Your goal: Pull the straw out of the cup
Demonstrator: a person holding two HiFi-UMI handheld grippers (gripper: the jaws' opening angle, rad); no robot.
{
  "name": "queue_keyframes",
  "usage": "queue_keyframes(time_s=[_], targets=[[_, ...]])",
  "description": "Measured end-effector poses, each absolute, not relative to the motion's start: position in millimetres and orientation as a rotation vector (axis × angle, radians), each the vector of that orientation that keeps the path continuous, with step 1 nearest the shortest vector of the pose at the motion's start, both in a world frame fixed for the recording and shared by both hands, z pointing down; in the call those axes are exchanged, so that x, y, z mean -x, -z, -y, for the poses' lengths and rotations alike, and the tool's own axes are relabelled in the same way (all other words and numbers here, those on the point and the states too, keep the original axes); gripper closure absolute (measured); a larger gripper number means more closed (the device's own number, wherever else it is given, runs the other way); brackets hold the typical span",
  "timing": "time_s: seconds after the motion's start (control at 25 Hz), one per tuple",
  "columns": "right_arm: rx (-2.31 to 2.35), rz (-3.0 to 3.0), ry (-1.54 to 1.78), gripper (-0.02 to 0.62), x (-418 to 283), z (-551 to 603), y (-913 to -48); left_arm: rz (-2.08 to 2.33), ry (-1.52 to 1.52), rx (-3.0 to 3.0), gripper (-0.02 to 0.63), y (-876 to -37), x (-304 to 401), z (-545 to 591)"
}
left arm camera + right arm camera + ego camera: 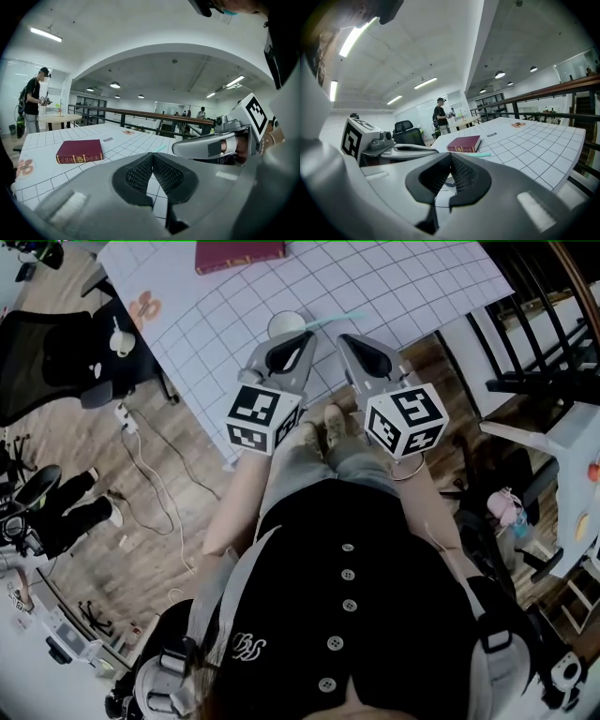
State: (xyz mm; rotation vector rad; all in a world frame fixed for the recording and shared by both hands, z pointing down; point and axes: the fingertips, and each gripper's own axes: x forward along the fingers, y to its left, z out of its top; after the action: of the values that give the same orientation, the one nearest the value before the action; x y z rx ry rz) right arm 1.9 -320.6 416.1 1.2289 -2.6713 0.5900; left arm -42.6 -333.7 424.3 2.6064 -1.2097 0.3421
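A white cup (284, 324) stands on the white gridded table (422, 287), and a teal straw (336, 321) leans out of it to the right. In the head view my left gripper (300, 340) is shut with nothing in it, its tip just at the cup's near side. Beside it my right gripper (348, 340) is shut and empty too, its tip just short of the straw. In the left gripper view the straw (161, 148) shows just past the closed jaws. The straw (481, 154) also lies ahead in the right gripper view.
A dark red book (240, 254) lies at the table's far side. The table's near edge runs just under both grippers. A black office chair (47, 357) and floor cables are on the left, a dark railing (534, 343) on the right. A person (33, 101) stands far off.
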Motion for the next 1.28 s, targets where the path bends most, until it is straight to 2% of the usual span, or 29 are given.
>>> queue_keyframes(time_s=[0.28,0.36,0.48,0.8,1.28], targets=[[-1.205,2.658,-0.648,0.594,-2,328,-434,1.243,-0.500,-2.606,0.600,-444,44,342],[-1.207,2.654,-0.662,0.594,-2,330,-437,1.257,-0.524,-2.607,0.565,-447,45,346],[-1.204,2.651,-0.684,0.594,-1,332,-443,1.276,-0.555,-2.605,0.565,-452,48,349],[-1.189,2.628,-0.731,0.594,-4,336,-458,1.302,-0.705,-2.619,0.503,-466,44,356],[-1.197,2.610,-0.772,0.594,-8,337,-469,1.266,-0.884,-2.654,0.505,-487,36,361]])
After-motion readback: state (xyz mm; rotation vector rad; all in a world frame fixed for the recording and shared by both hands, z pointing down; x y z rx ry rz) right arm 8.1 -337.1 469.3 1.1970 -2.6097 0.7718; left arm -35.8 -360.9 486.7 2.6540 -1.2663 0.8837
